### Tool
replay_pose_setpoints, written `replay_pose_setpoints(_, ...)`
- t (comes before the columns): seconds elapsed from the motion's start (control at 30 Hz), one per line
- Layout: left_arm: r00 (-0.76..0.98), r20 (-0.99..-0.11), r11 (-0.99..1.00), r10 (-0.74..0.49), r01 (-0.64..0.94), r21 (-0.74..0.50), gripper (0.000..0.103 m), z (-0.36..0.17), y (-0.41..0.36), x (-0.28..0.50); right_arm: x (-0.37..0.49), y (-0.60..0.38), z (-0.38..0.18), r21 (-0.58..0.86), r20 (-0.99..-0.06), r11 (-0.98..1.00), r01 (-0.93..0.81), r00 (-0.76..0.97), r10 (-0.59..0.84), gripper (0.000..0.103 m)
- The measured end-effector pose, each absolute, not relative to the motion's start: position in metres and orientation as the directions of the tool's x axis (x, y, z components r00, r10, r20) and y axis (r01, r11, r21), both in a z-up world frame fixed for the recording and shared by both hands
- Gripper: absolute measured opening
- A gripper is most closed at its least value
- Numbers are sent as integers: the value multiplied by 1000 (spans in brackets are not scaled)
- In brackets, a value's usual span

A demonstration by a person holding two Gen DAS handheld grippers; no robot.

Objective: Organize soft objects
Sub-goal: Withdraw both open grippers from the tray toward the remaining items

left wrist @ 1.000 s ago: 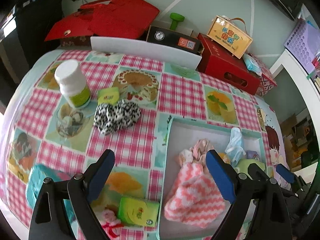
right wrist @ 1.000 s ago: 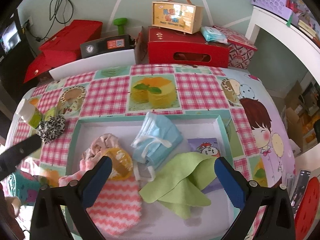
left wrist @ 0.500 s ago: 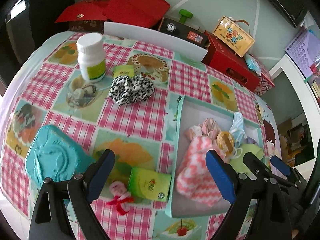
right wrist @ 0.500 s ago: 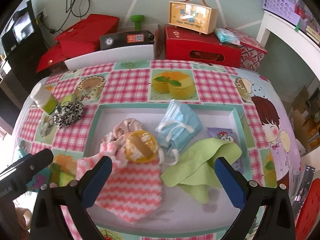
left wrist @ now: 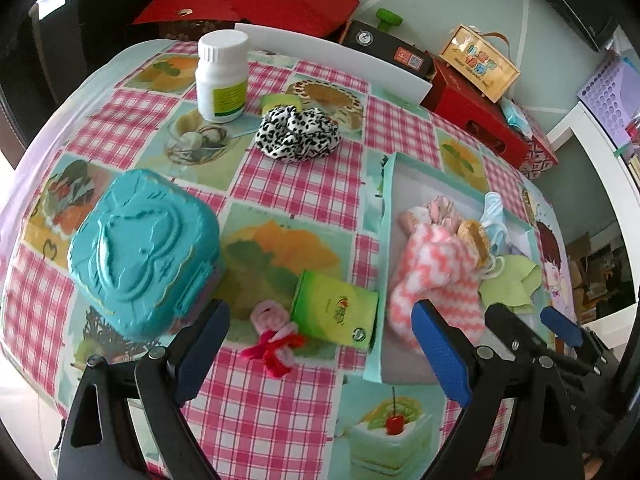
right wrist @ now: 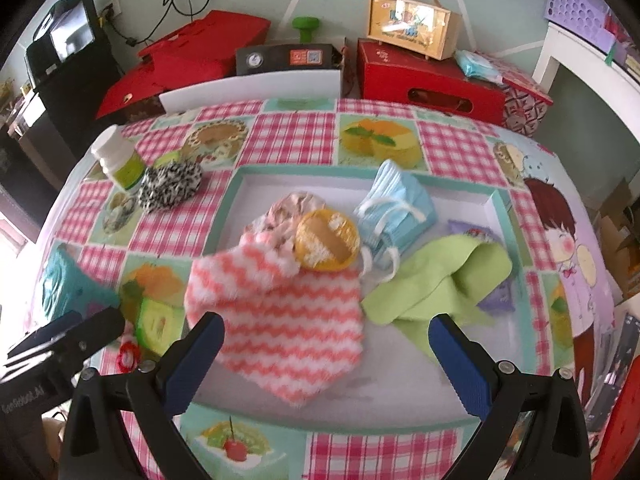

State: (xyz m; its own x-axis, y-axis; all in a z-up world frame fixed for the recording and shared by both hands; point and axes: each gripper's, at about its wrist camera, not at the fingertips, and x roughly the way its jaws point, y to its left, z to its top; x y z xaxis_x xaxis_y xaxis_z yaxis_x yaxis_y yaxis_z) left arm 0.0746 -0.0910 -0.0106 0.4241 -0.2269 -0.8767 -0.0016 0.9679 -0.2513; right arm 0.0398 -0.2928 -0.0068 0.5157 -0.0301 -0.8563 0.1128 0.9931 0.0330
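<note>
— Between the left gripper (left wrist: 320,350)'s spread, empty jaws lies the pink plush toy (left wrist: 274,330), long axis slanting away.
— Nearer than the right gripper (right wrist: 326,354)?
— Yes; that one gapes empty over the tray (right wrist: 234,200)'s cloths.

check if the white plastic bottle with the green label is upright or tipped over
Upright. The white plastic bottle with the green label stands on its base on the checked tablecloth, white cap on top, beside the black-and-white spotted scrunchie.
</note>
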Motion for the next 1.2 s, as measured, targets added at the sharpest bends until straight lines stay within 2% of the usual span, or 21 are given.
replay_pose_setpoints(0.93,387,-908,964,-157,-140,-227,90,-46,-65,67,22,-287,-38,47,-896,994,97,444,-1,103)
replay_pose_setpoints(1.0,390,-907,963,-158,-142,-229,81,-46,-65,67,23,-287,-39,49,-897,994,96,442,1,103)
replay_pose_setpoints(1.13,374,-914,963,-158,-146,-226,78,-52,-67,69,24,-288,-41,53,-898,994,97,440,5,103)
replay_pose_setpoints(1.2,365,-917,964,-159,-143,-224,67,-56,-68,70,24,-289,-41,55,-899,994,99,439,6,103)
